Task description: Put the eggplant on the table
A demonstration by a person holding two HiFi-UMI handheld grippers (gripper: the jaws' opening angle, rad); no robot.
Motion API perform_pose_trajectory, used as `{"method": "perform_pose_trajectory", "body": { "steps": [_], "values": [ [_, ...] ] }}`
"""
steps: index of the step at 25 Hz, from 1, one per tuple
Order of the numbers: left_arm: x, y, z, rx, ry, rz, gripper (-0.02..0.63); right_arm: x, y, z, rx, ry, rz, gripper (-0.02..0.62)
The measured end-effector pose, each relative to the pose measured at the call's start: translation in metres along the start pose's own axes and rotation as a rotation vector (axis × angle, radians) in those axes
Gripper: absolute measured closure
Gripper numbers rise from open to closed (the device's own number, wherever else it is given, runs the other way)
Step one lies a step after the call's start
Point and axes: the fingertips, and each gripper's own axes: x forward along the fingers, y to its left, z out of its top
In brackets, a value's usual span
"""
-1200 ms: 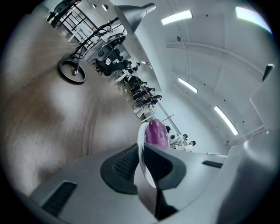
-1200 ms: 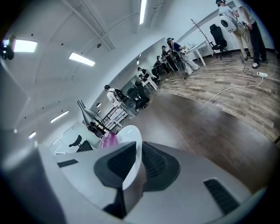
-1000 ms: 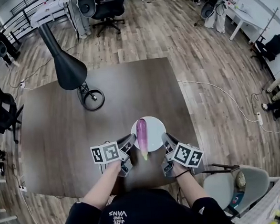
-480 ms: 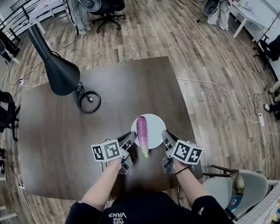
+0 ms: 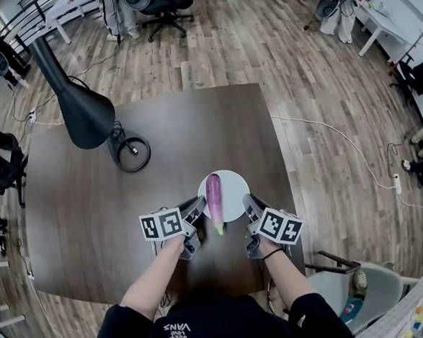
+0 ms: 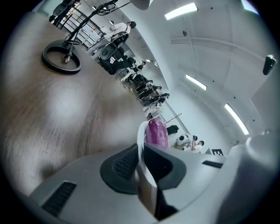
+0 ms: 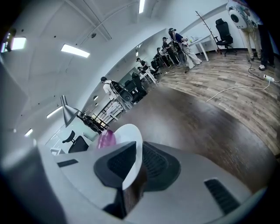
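The eggplant (image 5: 214, 200) is lying on a white plate (image 5: 232, 188), a little below the middle of the head view. It is purple and long, and it is pointing up and down in the picture. Its green end is sticking out past the bottom rim of the plate.

The left gripper (image 5: 198, 210) is sitting just left of the eggplant. Its jaws are squeezing the left rim of the plate, with only the thin rim between them. The right gripper (image 5: 248, 207) is sitting just right of the eggplant, and its jaws are pinching the right rim the same way. No jaw is touching the eggplant itself. I cannot tell if the plate is resting on the table (image 5: 86, 231) or hanging just over it.

The plate is sitting near the right edge of the dark brown table, and the bottom edge is close too. Lots of bare table is showing to the left and above. A black lamp (image 5: 85, 116) is leaning in the upper left, and its ring foot (image 5: 129, 154) is standing well apart from the plate. A chair (image 5: 364, 291) is waiting at the lower right.
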Motion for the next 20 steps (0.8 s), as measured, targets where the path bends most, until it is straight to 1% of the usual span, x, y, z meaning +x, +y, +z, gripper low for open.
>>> {"method": "perform_pose_trajectory", "body": {
  "steps": [5,14,20],
  "values": [
    [0.014,0.010,0.007,0.016,0.015,0.018,0.577,0.015,-0.011,0.002,0.002,0.017,-0.014,0.557],
    [0.030,0.036,0.006,0.008,0.065,0.090,0.577,0.043,-0.028,-0.006,0.003,0.068,-0.050,0.555],
    [0.035,0.046,0.008,0.004,0.092,0.114,0.577,0.054,-0.033,-0.010,0.005,0.087,-0.070,0.554]
  ]
}}
